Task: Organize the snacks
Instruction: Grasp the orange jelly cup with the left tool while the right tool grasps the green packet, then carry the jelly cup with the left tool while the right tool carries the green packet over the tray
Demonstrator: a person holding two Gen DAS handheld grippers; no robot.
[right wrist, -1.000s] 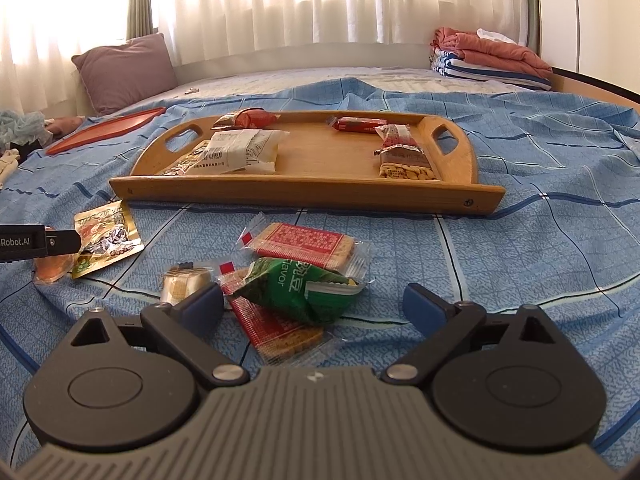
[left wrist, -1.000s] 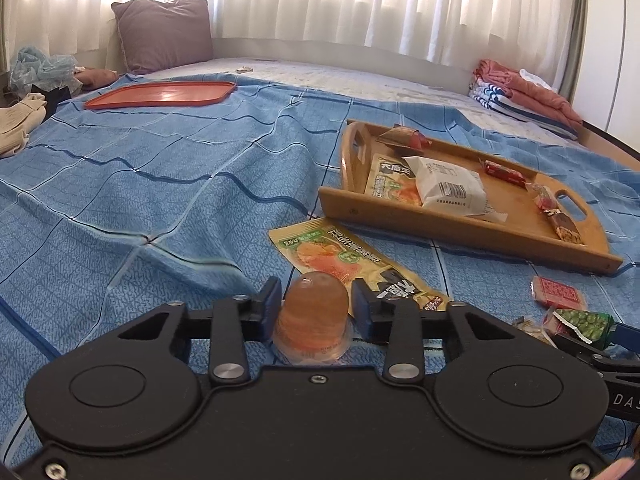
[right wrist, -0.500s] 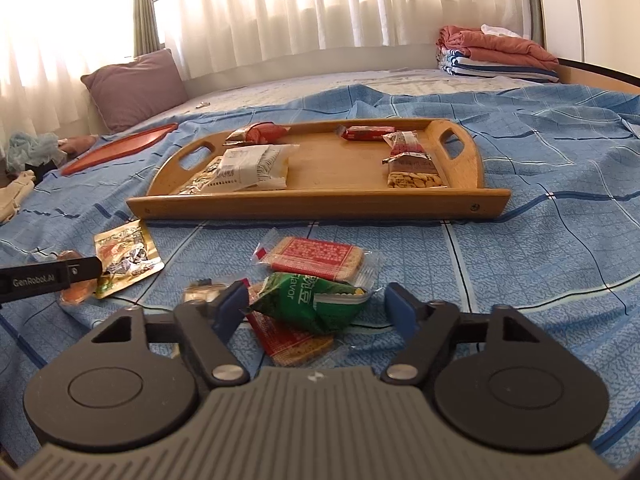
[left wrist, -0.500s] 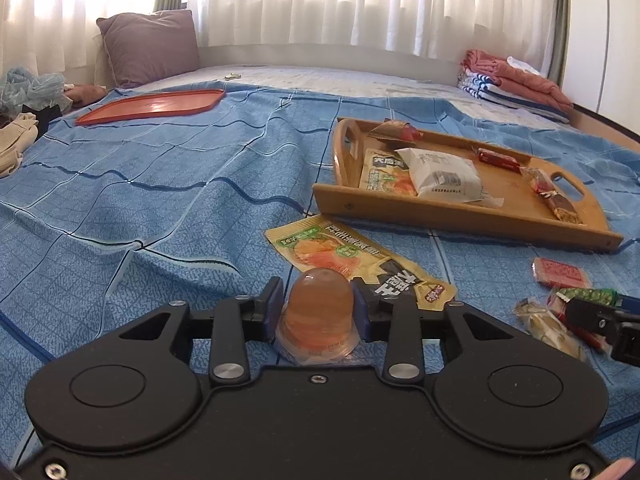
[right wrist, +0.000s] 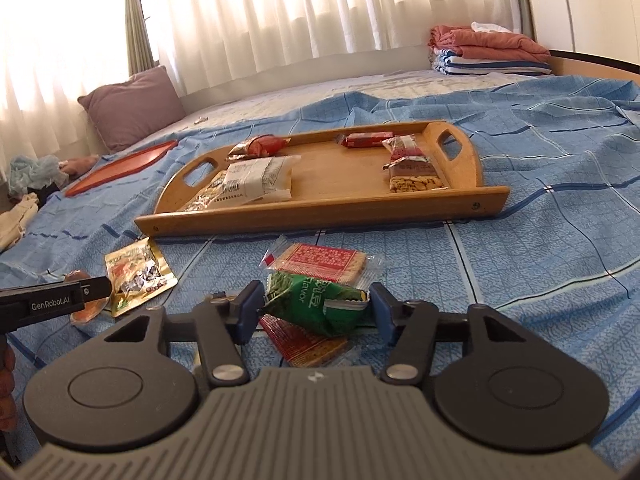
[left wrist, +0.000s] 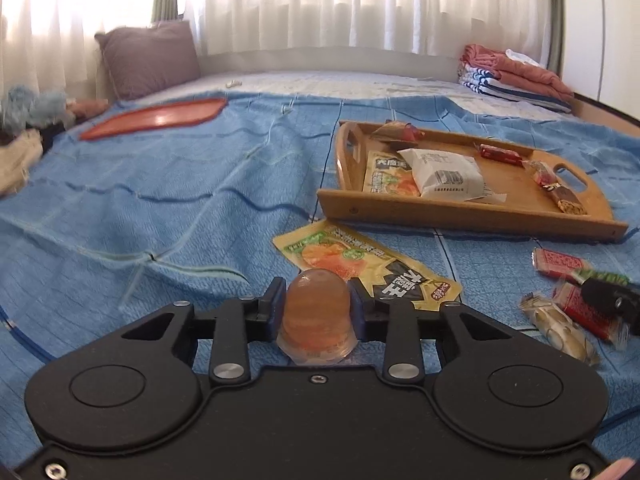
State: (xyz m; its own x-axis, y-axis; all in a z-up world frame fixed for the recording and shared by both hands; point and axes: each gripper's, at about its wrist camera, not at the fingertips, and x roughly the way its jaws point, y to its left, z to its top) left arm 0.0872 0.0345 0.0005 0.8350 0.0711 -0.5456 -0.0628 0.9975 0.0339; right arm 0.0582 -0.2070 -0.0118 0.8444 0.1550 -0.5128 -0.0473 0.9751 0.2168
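Note:
My left gripper (left wrist: 318, 300) is shut on an orange jelly cup (left wrist: 316, 320), dome forward, just above the blue bedspread. In front of it lies a yellow orange-print pouch (left wrist: 360, 260). My right gripper (right wrist: 316, 310) has its jaws closing on a crumpled green snack packet (right wrist: 316, 300), and both blue pads touch the packet's ends. Under the packet lies a red wrapped bar (right wrist: 304, 340), and beyond it a red cracker pack (right wrist: 320, 260). The wooden tray (right wrist: 320, 216) farther back holds several snacks, among them a white packet (right wrist: 256, 180) and a peanut bag (right wrist: 416, 180).
A red flat lid (left wrist: 156, 120) lies far left on the bedspread near a purple pillow (left wrist: 148, 56). Folded towels (right wrist: 488, 52) sit at the far right. A pale wrapped snack (left wrist: 560, 328) lies beside the right gripper's side. Rumpled cloth lies at the left edge.
The right gripper's jaws have narrowed from wide apart to touching the green packet. The left gripper kept its hold on the jelly cup and rolled slightly.

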